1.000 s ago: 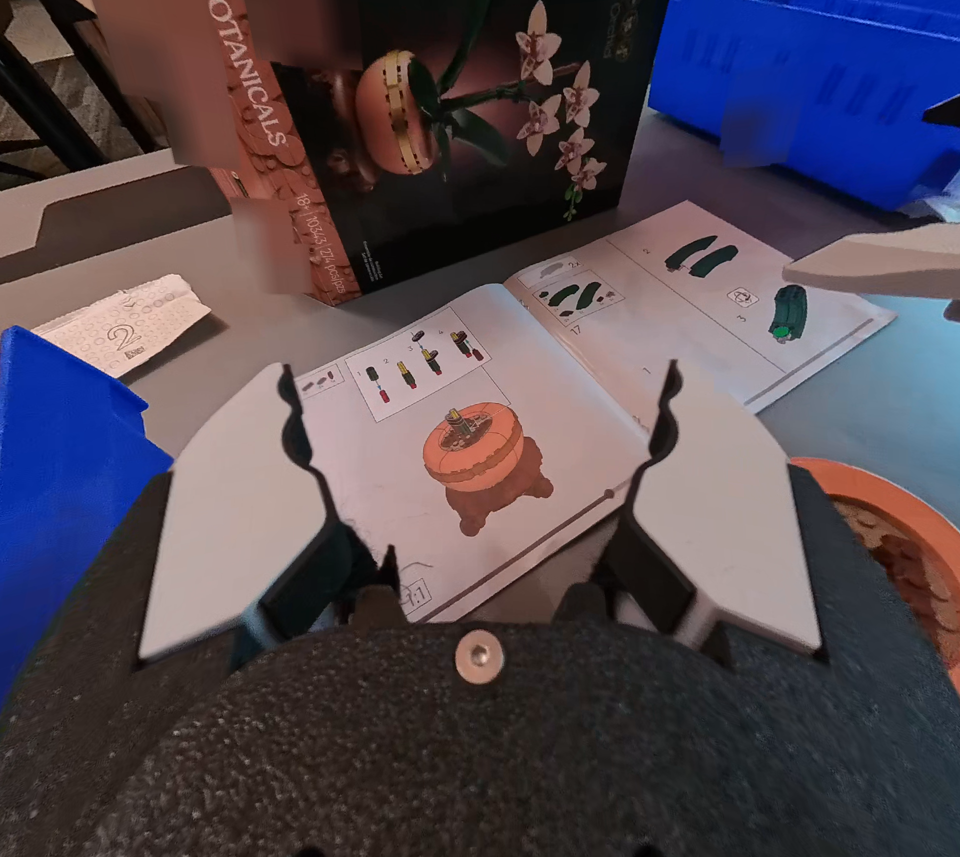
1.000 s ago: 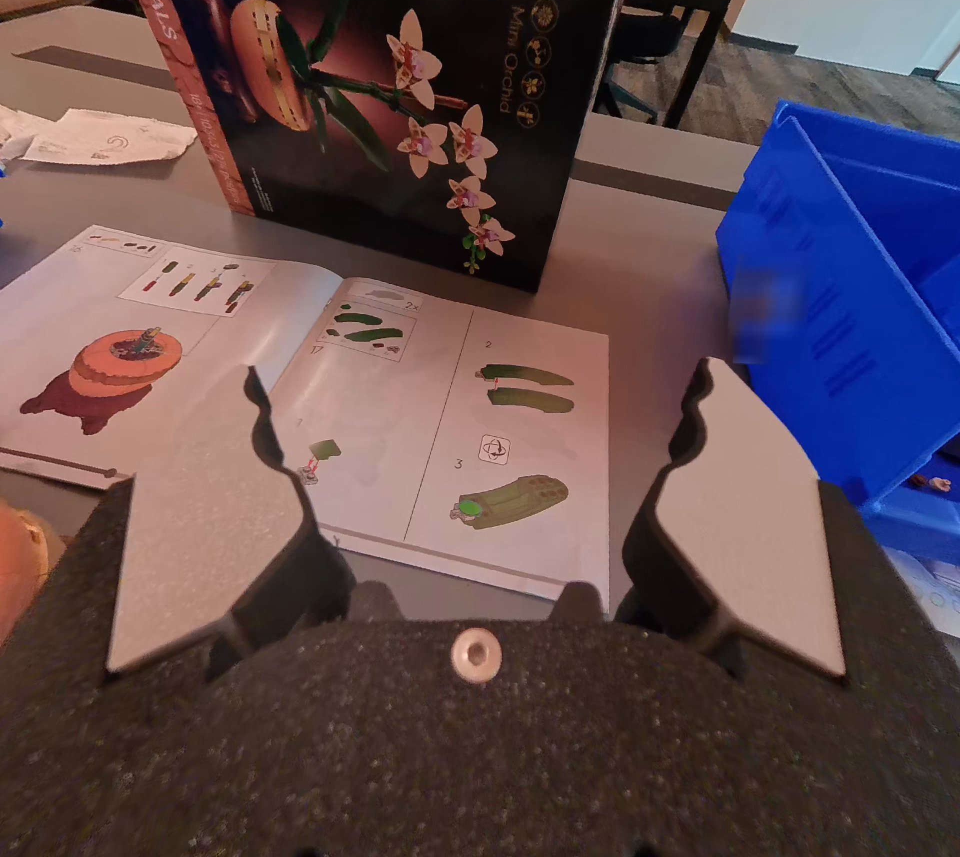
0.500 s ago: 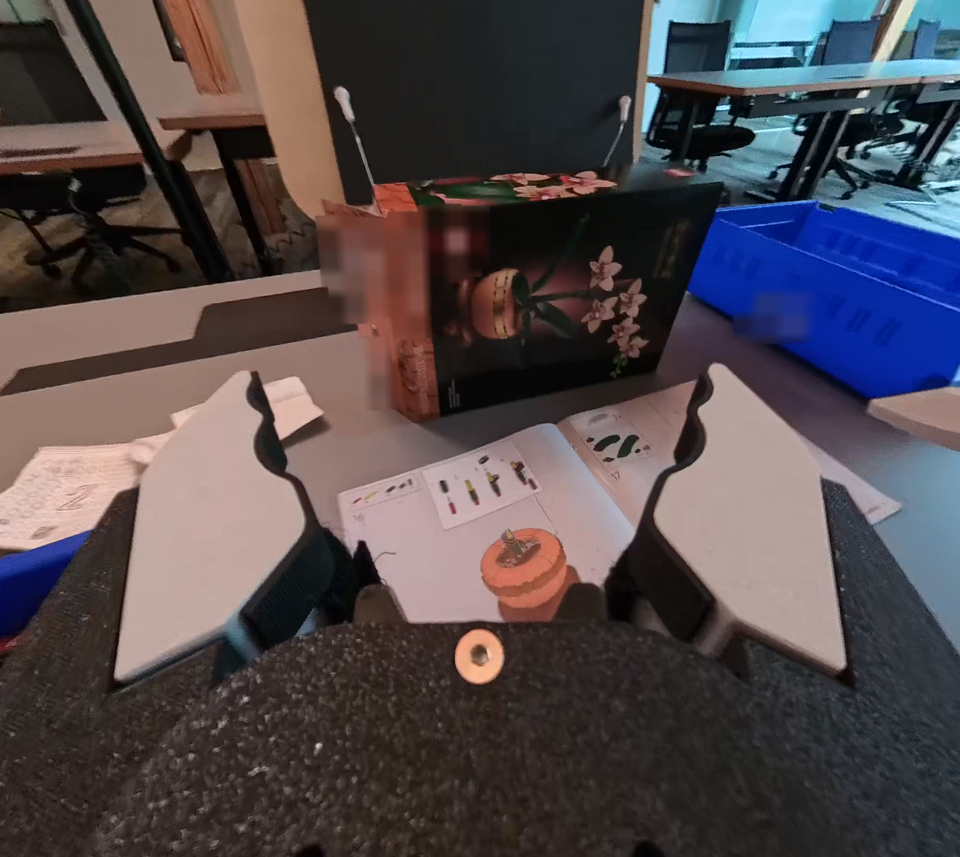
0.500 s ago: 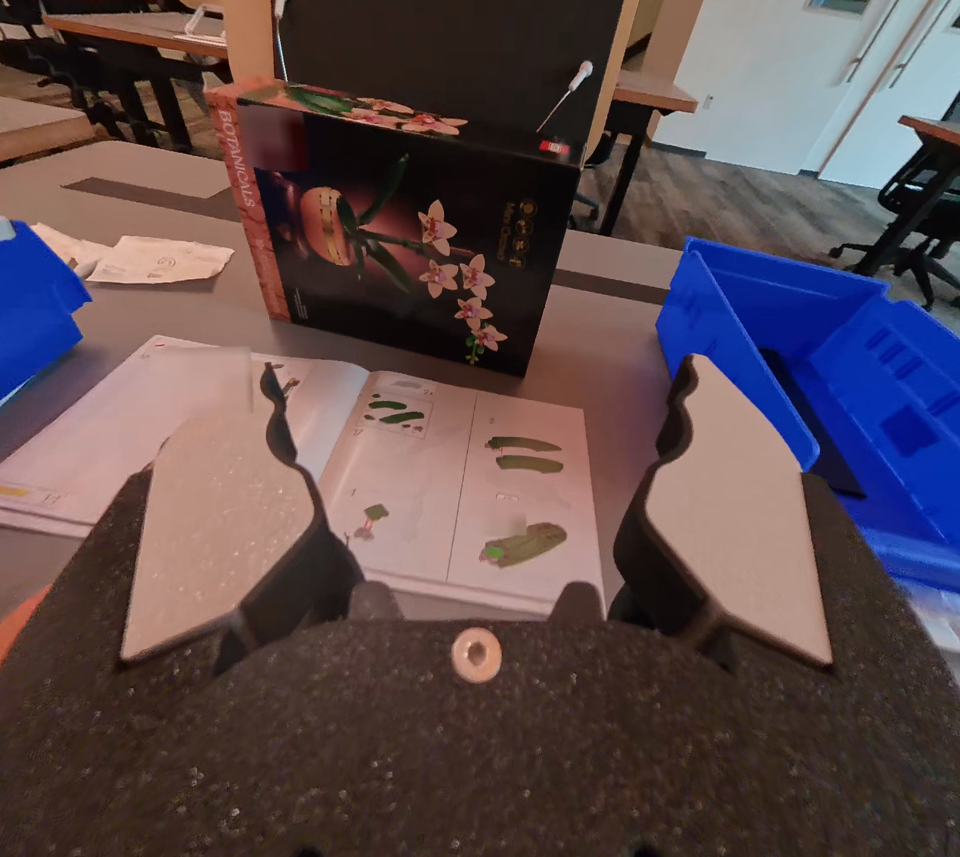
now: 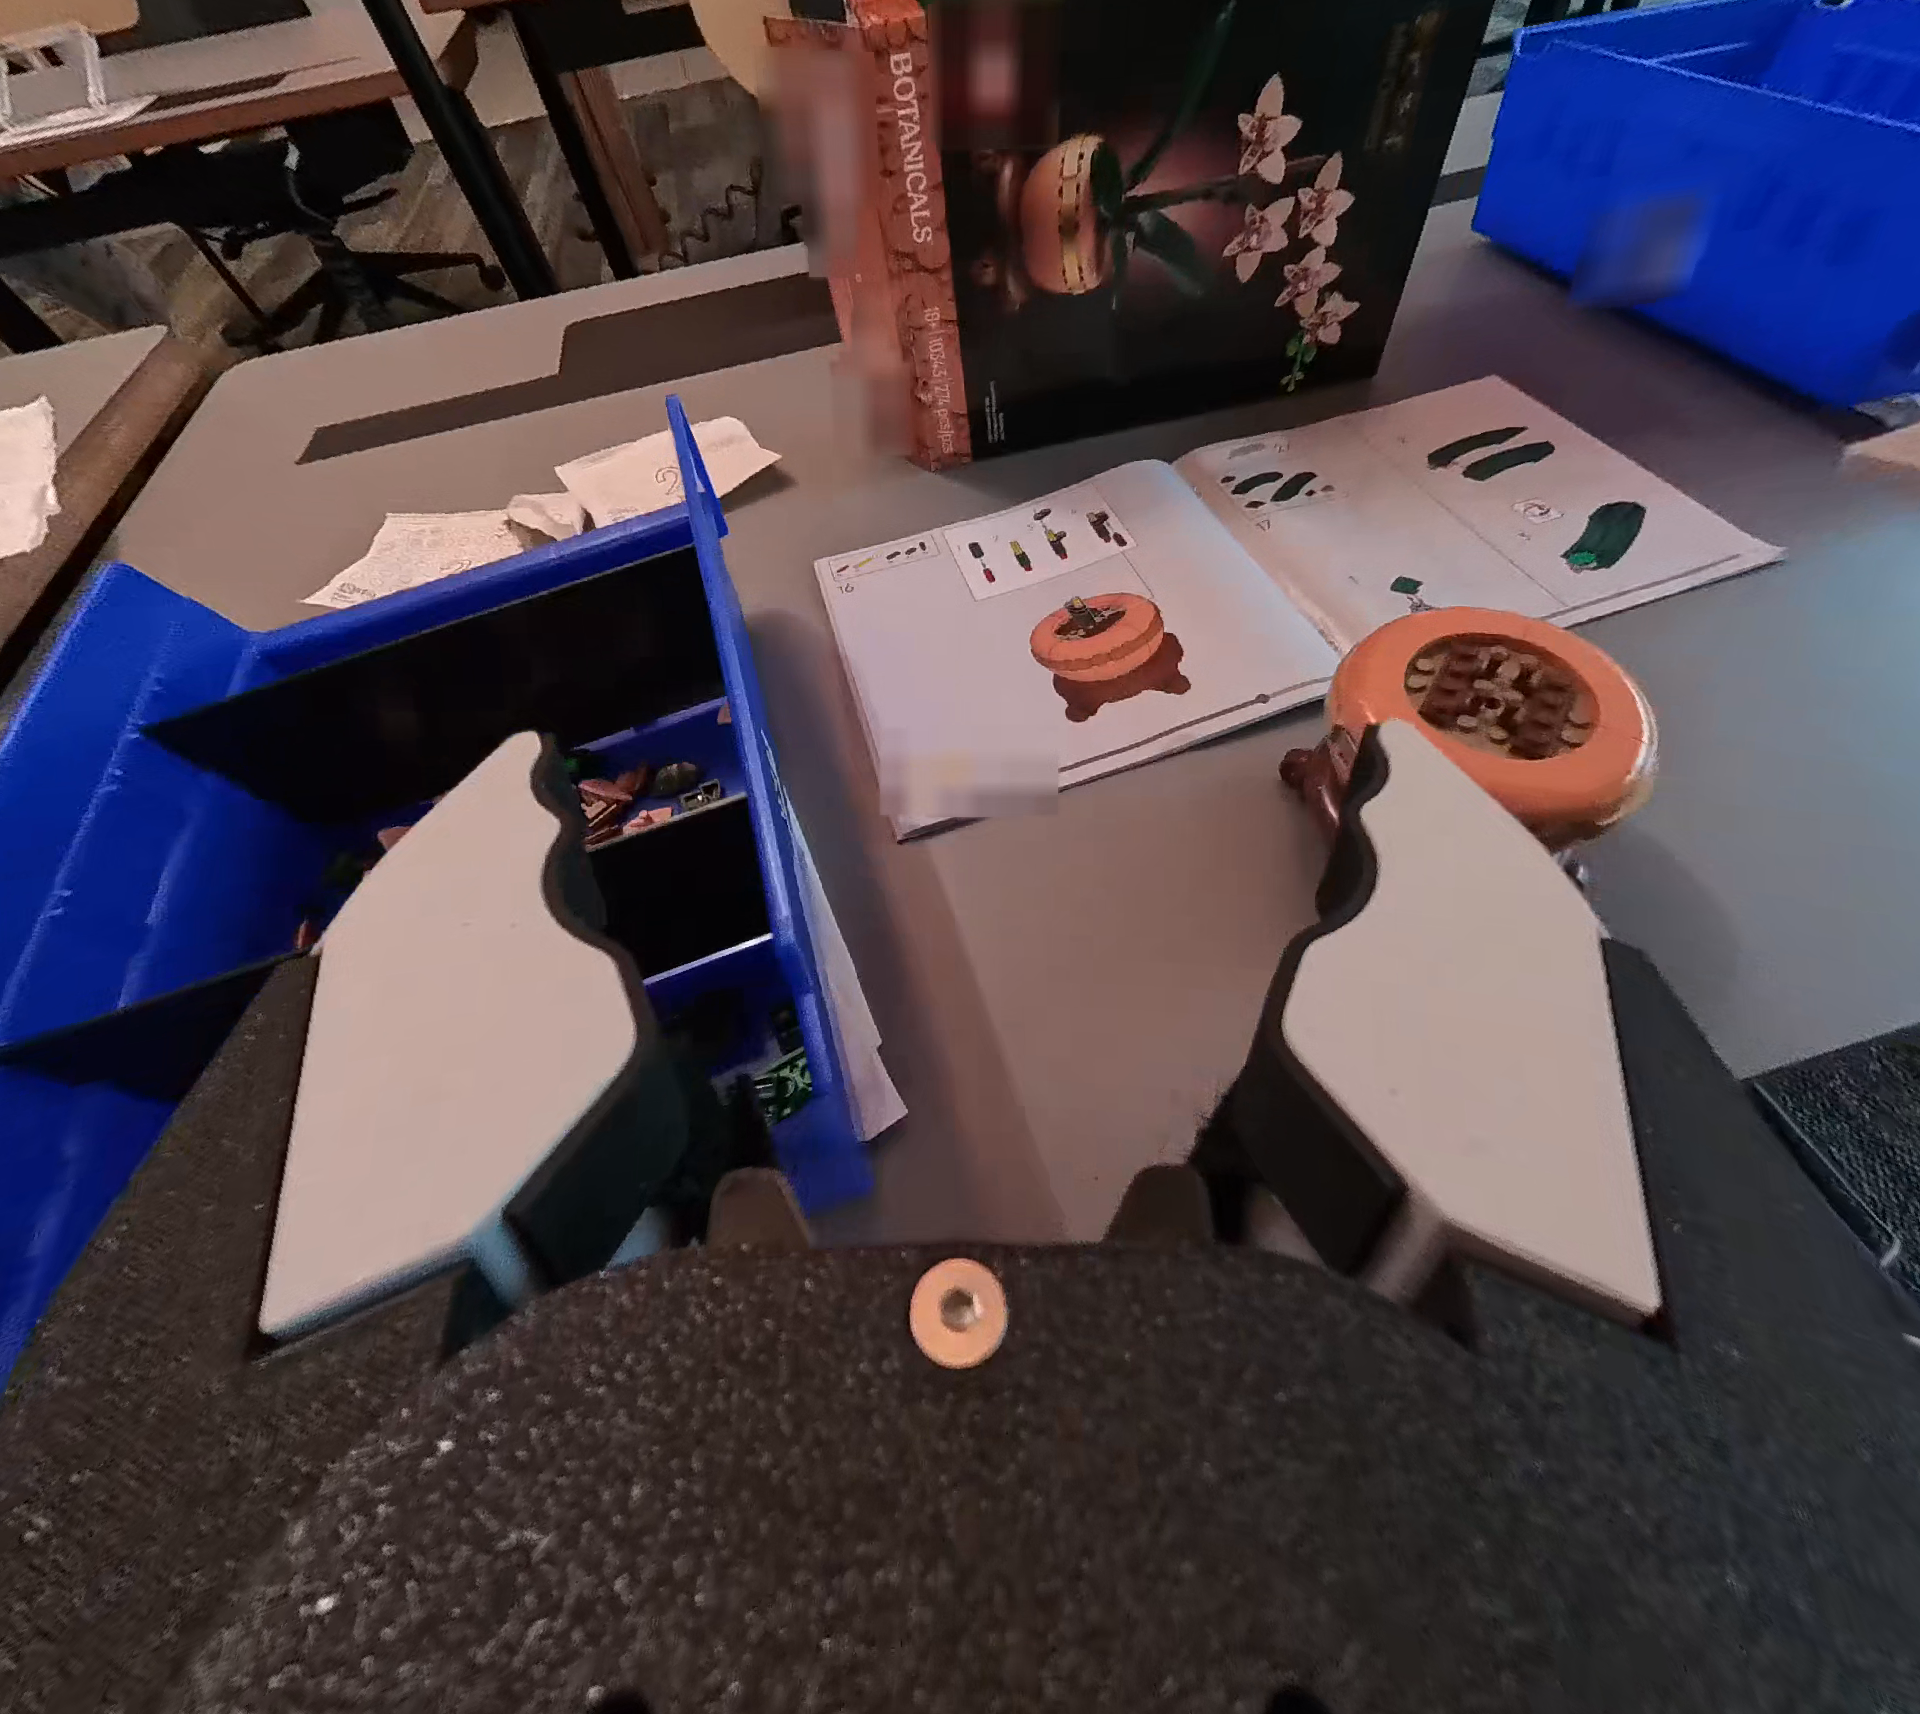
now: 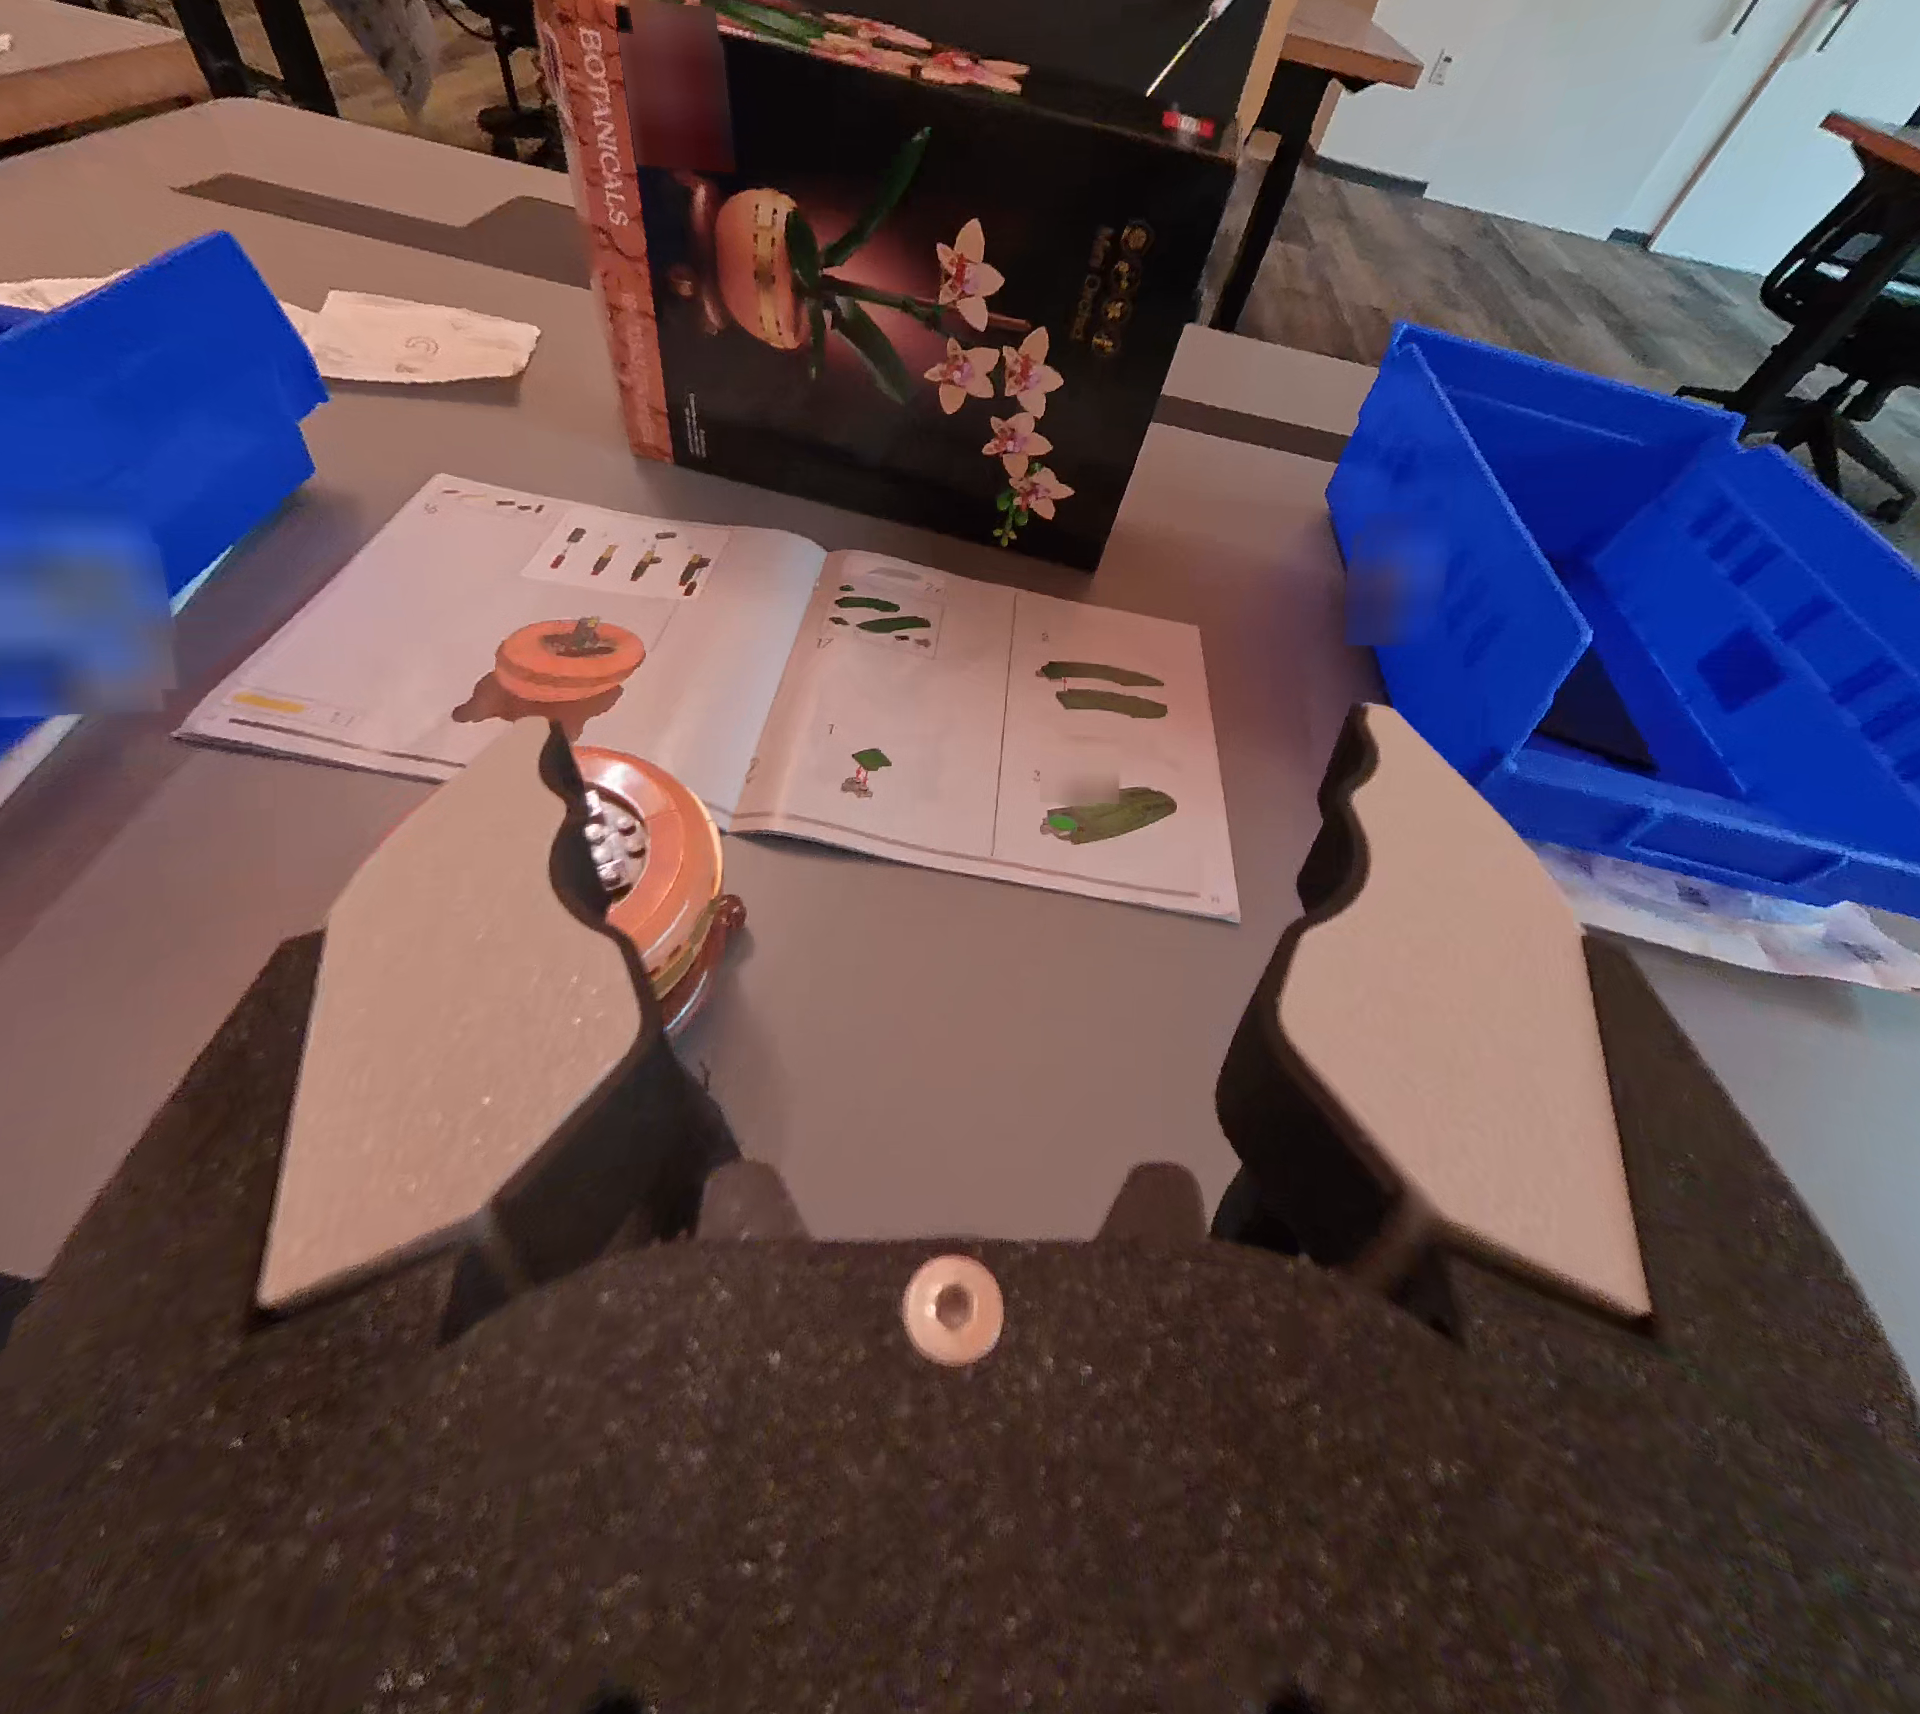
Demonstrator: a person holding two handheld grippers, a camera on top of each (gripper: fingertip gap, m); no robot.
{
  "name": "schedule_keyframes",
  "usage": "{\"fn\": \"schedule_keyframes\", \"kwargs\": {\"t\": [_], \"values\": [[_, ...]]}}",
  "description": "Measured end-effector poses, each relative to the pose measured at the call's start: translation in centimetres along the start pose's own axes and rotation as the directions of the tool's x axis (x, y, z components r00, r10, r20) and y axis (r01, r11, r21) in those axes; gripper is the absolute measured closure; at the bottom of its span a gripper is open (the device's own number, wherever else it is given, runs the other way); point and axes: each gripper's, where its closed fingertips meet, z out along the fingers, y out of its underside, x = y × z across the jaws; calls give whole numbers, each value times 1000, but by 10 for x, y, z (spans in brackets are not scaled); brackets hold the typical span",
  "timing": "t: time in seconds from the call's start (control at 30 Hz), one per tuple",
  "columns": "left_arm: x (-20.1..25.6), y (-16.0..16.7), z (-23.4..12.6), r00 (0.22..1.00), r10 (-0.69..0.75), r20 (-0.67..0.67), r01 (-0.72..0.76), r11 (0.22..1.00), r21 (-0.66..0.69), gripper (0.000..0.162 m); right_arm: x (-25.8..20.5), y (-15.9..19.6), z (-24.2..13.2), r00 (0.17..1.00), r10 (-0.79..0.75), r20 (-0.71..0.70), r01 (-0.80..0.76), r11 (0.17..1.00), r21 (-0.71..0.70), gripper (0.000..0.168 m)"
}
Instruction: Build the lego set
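Note:
A round orange lego pot (image 5: 1496,719) on a brown base stands on the grey table, just in front of the open instruction booklet (image 5: 1278,584). In the right wrist view the pot (image 6: 655,854) is partly hidden behind my left finger, near the booklet (image 6: 727,677). My left gripper (image 5: 956,791) is open and empty, above the table between a blue parts bin (image 5: 758,771) and the pot. My right gripper (image 6: 951,781) is open and empty, above the table in front of the booklet. The bin holds several small brown and green pieces (image 5: 634,802).
The dark set box (image 5: 1174,189) stands upright behind the booklet; it also shows in the right wrist view (image 6: 894,282). A second blue bin (image 6: 1662,625) sits at the right on a plastic bag. Torn paper bags (image 5: 623,480) lie at the back left. A dark mat (image 5: 1860,1134) lies at the table's near right. The pot (image 6: 655,854) is about 8 centimeters from my right fingertips and 15 centimeters from my left. My left wrist view (image 5: 1550,654) looks at it from another angle.
Both grippers have pulled back and up from close over the booklet. The pot and the left parts bin have come fully into view. Both stay open.

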Motion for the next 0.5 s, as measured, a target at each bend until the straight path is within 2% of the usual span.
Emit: {"fn": "schedule_keyframes", "kwargs": {"t": [0.27,0.5], "values": [[3,12,8,999,17,-32,-20,995,-94,32,12,12,2,998,-47,-31,43,993,-111,39],[-5,10,13,1000,17,-5,-17,994,-106,32,17,25,11,999,-42,-22,38,984,-176,37]]}}
